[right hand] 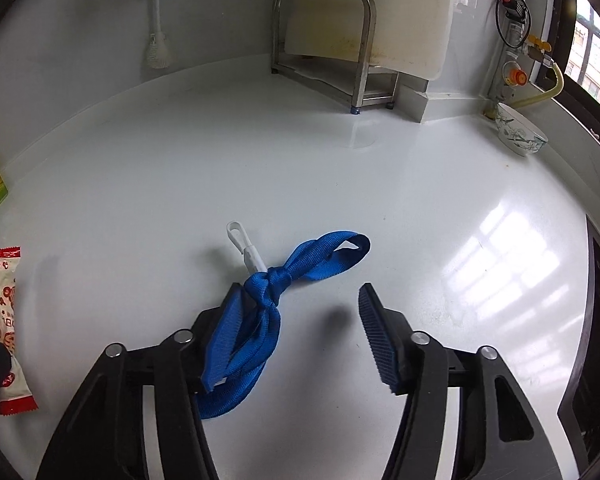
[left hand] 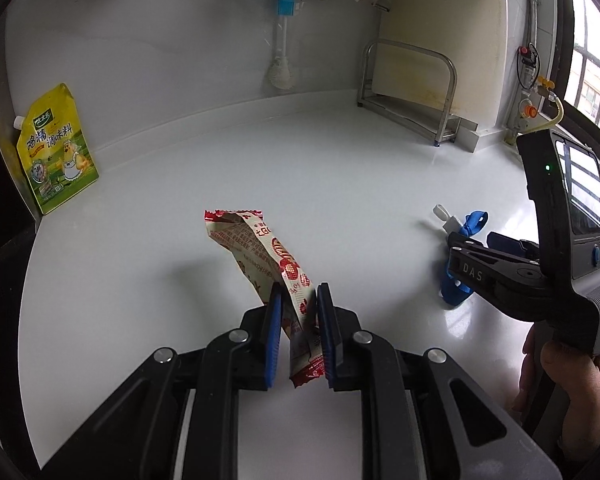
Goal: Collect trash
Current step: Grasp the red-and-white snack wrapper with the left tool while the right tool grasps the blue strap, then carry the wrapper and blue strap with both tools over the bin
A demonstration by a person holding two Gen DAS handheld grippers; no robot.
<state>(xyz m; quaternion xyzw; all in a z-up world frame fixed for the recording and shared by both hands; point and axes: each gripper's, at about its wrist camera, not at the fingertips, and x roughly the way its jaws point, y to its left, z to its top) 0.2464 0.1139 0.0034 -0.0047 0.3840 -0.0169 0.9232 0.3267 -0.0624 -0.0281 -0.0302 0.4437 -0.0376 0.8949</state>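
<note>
left hand-held gripper: clamps wrapper | right hand-held gripper: agape over strap

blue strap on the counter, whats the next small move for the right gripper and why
Probably shift the right gripper slightly left and close it on the knotted blue strap. The strap lies flat on the white counter, against the left pad, while the right pad stands well clear, so nothing is gripped yet. The left gripper already holds the red-and-white snack wrapper.

Open white counter ahead. Obstructions along back wall: metal rack, hanging brush; yellow pouch far left; bowl far right.
</note>
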